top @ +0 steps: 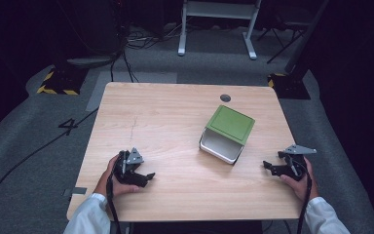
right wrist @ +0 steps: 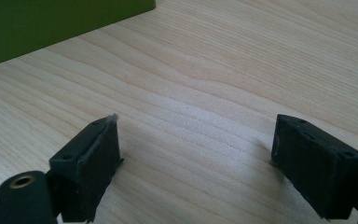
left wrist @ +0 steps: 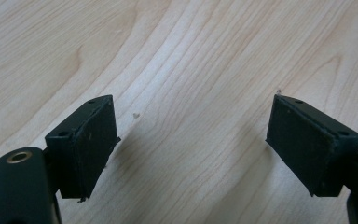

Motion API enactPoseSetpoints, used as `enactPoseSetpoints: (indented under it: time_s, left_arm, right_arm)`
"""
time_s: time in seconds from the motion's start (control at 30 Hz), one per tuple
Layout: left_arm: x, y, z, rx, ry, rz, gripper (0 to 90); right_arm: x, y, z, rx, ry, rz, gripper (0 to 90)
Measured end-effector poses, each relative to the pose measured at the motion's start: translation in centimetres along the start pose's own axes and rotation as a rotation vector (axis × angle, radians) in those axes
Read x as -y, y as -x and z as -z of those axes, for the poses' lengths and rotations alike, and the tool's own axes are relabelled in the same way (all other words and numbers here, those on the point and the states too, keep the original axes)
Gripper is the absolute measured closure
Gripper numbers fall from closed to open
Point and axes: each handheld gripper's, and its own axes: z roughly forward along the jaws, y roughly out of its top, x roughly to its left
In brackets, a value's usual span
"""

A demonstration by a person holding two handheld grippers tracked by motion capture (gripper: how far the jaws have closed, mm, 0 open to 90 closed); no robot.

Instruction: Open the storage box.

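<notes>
A green-and-white box (top: 227, 134) lies tipped on its side, right of centre on the bench (top: 165, 117). The right gripper (top: 272, 168), jaws apart and empty, rests nearer it; the left gripper (top: 143, 178), also spread empty, sits well apart

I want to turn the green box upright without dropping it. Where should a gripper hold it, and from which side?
Probably the right gripper, coming from the near right. The green box lies tipped on the table, its white opening facing the person. Grip the thin wall at that opening, one jaw inside and one outside.
</notes>
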Motion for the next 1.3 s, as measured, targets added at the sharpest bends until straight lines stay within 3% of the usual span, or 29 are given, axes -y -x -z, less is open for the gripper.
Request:
enactPoseSetpoints:
  time_s: [0.13, 0.33, 0.67, 1.07, 1.3]
  left_arm:
    - [-0.6, 0.1, 0.1, 0.012, 0.015, -0.009, 16.9]
    - [-2.0, 1.0, 0.1, 0.028, 0.037, -0.054, 18.6]
    - [-5.1, 2.5, -1.5, 0.089, 0.047, -0.125, 18.8]
    - [-7.0, 3.1, -2.2, 0.12, 0.068, -0.142, 18.8]
    - [-8.4, 3.3, -2.1, 0.152, 0.111, -0.149, 18.7]
  right_arm:
    - [0.0, 0.0, 0.0, 0.0, 0.0, 0.0, 15.4]
    - [0.0, 0.0, 0.0, 0.0, 0.0, 0.0, 15.3]
    - [0.0, 0.0, 0.0, -0.001, 0.0, 0.0, 15.4]
    - [0.0, 0.0, 0.0, 0.0, 0.0, 0.0, 15.4]
    - [0.0, 0.0, 0.0, 0.0, 0.0, 0.0, 15.4]
